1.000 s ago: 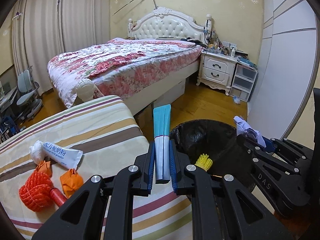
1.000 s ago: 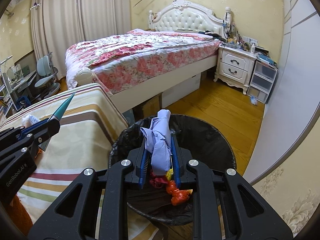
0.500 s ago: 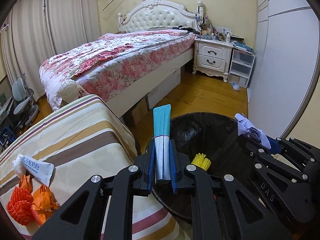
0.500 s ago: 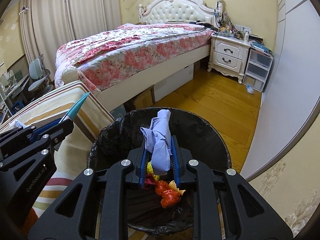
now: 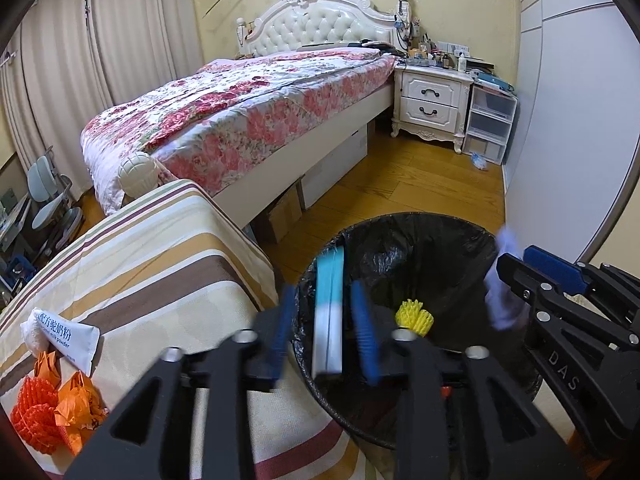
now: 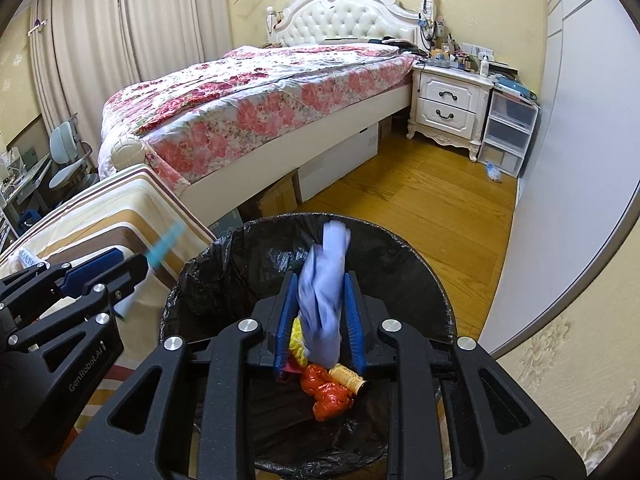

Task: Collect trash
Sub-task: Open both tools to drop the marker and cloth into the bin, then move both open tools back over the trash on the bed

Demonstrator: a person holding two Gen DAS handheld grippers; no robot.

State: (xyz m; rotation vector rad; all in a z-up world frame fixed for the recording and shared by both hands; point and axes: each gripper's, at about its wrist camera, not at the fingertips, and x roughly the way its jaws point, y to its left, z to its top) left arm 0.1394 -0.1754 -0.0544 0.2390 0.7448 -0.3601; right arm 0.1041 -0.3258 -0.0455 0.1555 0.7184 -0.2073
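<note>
two grippers over one black bin (image 5: 472, 236): left gripper (image 5: 326, 332) opening, teal wrapper (image 5: 329, 312) loose between; right gripper (image 6: 320, 312) opening around one blue wad (image 6: 324, 300).

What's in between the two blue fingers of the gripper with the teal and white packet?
In the left wrist view, the teal and white packet sits loose between the left gripper's opening jaws, over the black-lined trash bin.

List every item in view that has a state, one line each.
Left tongs: opening, teal-and-white packet loose between the pads, over the bin.
Right tongs: opening, blue crumpled wad between the pads.
Trash bin: open, black-lined, part filled.
Milk powder sachet: lying on the striped cloth.
Nightstand drawers: closed.
</note>
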